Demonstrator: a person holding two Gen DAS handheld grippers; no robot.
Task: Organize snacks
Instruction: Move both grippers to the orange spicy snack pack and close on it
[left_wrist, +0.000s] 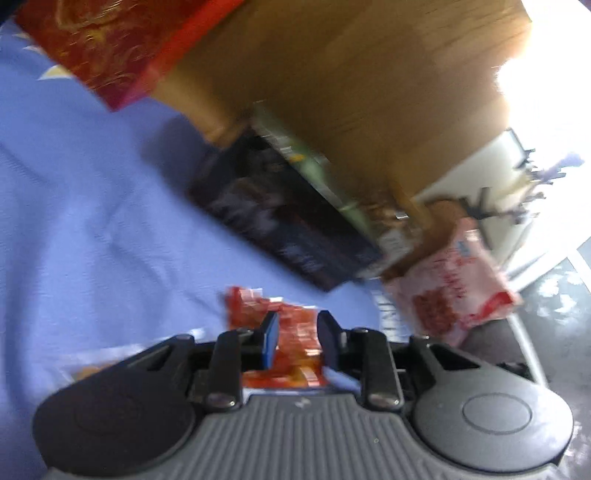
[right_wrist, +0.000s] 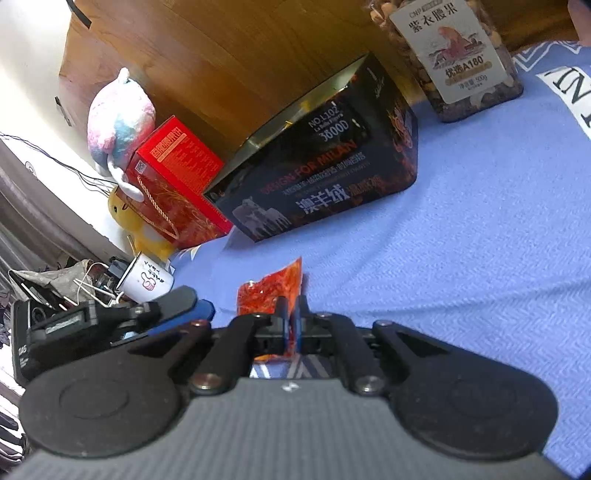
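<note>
Our right hand-held gripper (right_wrist: 291, 328) is clamped shut on the near edge of the orange snack packet (right_wrist: 271, 295), which runs away from the jaws toward the far black box (right_wrist: 317, 162) over the blue bedsheet (right_wrist: 461, 240). Our left hand-held gripper (left_wrist: 297, 338) straddles what we judge to be the same orange snack packet (left_wrist: 295, 332), jaws narrowed but not visibly pressing. The right hand is the one in contact, so carrying the packet falls to it.
</note>
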